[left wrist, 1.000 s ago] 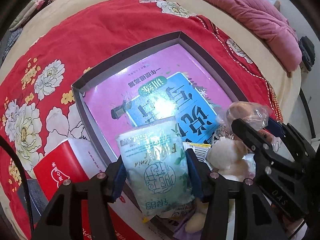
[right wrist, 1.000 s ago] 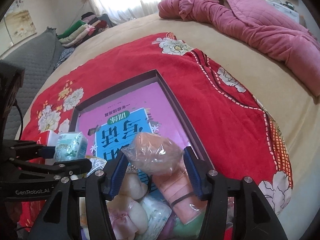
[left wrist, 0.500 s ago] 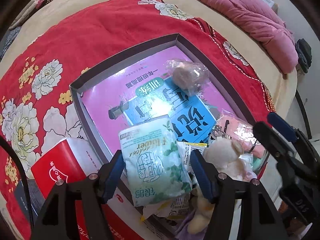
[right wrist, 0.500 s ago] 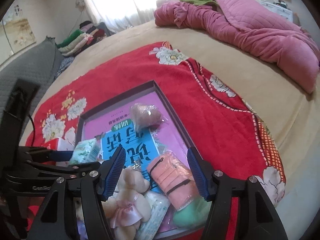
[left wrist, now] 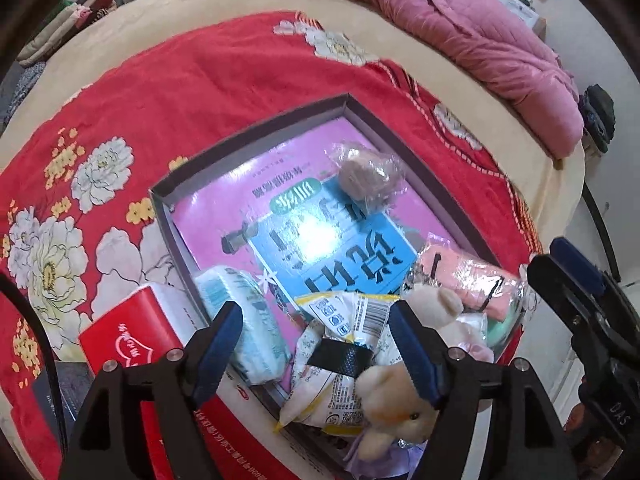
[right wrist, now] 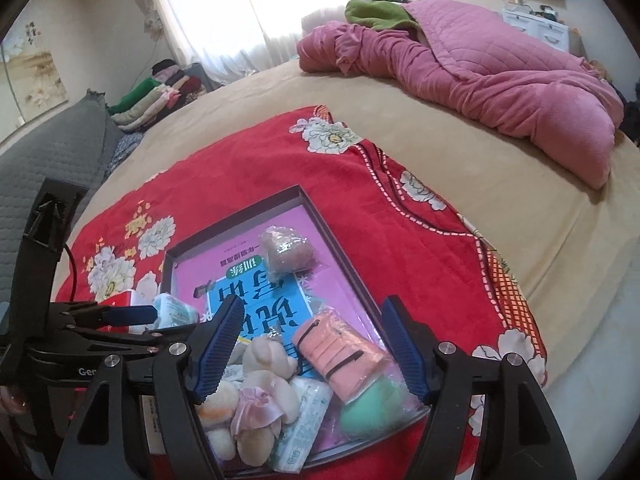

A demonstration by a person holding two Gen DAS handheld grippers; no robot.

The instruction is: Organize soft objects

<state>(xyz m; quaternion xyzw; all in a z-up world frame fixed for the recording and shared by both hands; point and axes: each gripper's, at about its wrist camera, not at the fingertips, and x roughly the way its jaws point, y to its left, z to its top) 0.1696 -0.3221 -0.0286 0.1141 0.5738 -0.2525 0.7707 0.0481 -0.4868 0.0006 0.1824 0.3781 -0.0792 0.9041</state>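
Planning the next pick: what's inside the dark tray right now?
The tray holds a pink-and-blue book, a bagged brown toy, tissue packs, a plush bear, a pink pouch. Anything under the book is covered.

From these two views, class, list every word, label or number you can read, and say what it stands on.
"Gen": left hand-held gripper, on its body; the rest is cut off.
"DAS": right hand-held gripper, on its body.
Book cover: large Chinese characters, upside down; I cannot read them reliably.
Red box: white logo, blurred.
Snack packet: barcode and print too small to read.
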